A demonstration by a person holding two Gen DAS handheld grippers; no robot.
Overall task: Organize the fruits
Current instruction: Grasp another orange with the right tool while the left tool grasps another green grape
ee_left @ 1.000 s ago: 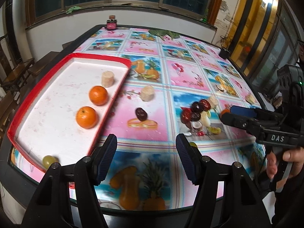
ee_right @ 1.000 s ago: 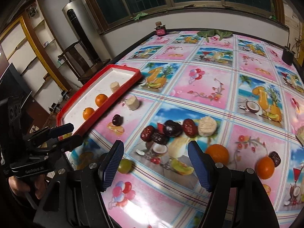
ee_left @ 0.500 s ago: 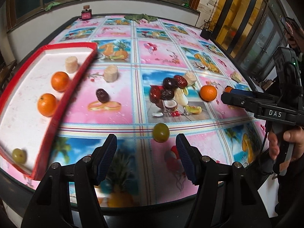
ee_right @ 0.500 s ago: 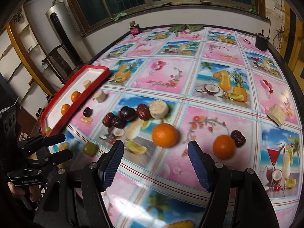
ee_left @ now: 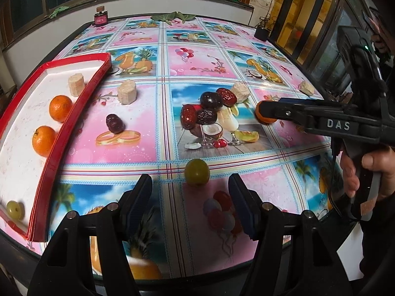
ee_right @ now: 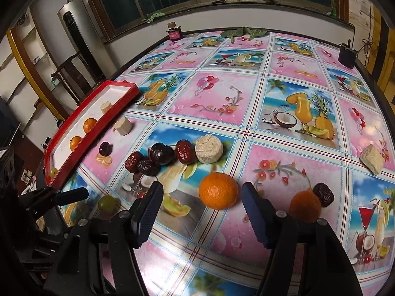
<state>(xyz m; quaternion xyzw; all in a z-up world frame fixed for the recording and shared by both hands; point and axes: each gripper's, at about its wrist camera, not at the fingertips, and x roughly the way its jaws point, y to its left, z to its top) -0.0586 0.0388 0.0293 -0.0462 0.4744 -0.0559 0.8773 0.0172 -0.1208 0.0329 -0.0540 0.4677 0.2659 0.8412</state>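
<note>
green grape (ee_left: 197, 175) sits on the cloth just ahead of my l gripper (ee_left: 190, 204), at 12 o'clock betw the pads, not touching. jaws spread wide, nothing in them. 1 s ago this cam faced the red tray (ee_left: 53, 145); it's swung rt since, tray now at 9 o'clock, grape centred. reads as lining up a pick.

r gripper (ee_right: 202, 212) likewise: jaws spread, empty, loose orange (ee_right: 218, 190) at 12 o'clock just past the tips. a sec ago that view had the dates ahead, so it's shifted rt onto the orange. both hands look abt to grab, neither closed yet.

tray holds 2 oranges (ee_left: 60, 108), a pale cake round (ee_left: 76, 84) and another grape (ee_left: 15, 210). still out on the table: date cluster (ee_right: 158, 156), lone date (ee_left: 114, 123), 2nd orange w/ date (ee_right: 305, 206), three more cake pcs. task maybe a third done, my guess.

surface: glossy printed tablecloth (ee_right: 222, 93), pink/blue squares. printed fruit could fool the eye. round fruit may roll on it. room: dark windows at 12, tall grey a/c unit (ee_right: 76, 37) at 10 o'clock in r view.
</note>
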